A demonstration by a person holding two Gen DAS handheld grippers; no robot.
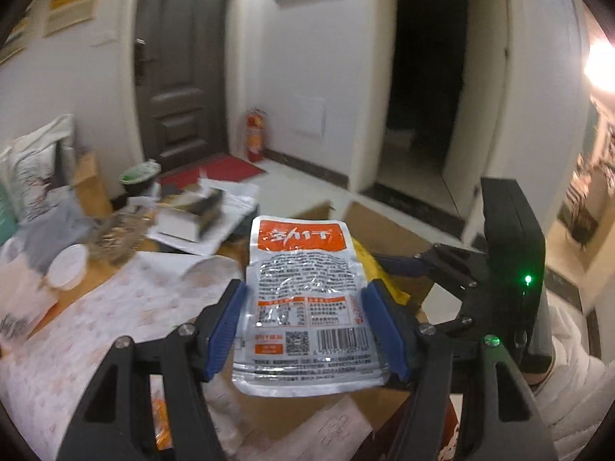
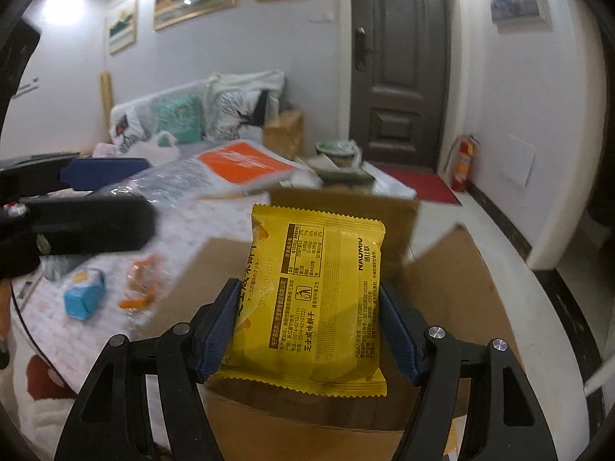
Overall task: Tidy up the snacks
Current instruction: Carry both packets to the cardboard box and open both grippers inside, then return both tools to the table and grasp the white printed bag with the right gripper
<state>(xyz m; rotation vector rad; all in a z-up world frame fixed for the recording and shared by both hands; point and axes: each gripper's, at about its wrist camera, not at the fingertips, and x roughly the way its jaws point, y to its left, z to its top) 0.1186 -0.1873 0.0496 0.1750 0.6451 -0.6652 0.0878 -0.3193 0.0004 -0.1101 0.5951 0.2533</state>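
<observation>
Your left gripper (image 1: 305,324) is clamped on a silver foil snack pouch (image 1: 303,299), its blue pads (image 1: 226,330) pressing the pouch's two long edges. The pouch has an orange band across its far end and a barcode and printed text near you; it is held up off the table, back side facing the camera.

Your right gripper (image 2: 307,326) grips a yellow cracker packet (image 2: 315,303) the same way, with blue pads (image 2: 217,330) squeezing both sides. Its printed back, with a nutrition table, faces the camera. This packet hangs over an open cardboard box (image 2: 442,299), whose flaps stand up beyond it.

From the left camera, the right gripper (image 1: 403,265) sits just to the right, with a sliver of yellow packet beside the pouch. From the right camera, the left gripper (image 2: 103,173) and its orange-banded pouch (image 2: 230,167) appear to the left.

Below and to the left lies a table with a pale patterned cloth (image 2: 184,223). On it rest a small blue carton (image 2: 82,297) and what may be orange-wrapped snacks (image 2: 140,284), too blurred to be sure. Farther off are a white bowl (image 1: 67,267), a sofa with cushions (image 2: 180,119), a dark door (image 2: 399,65) and a red fire extinguisher (image 2: 463,161).
</observation>
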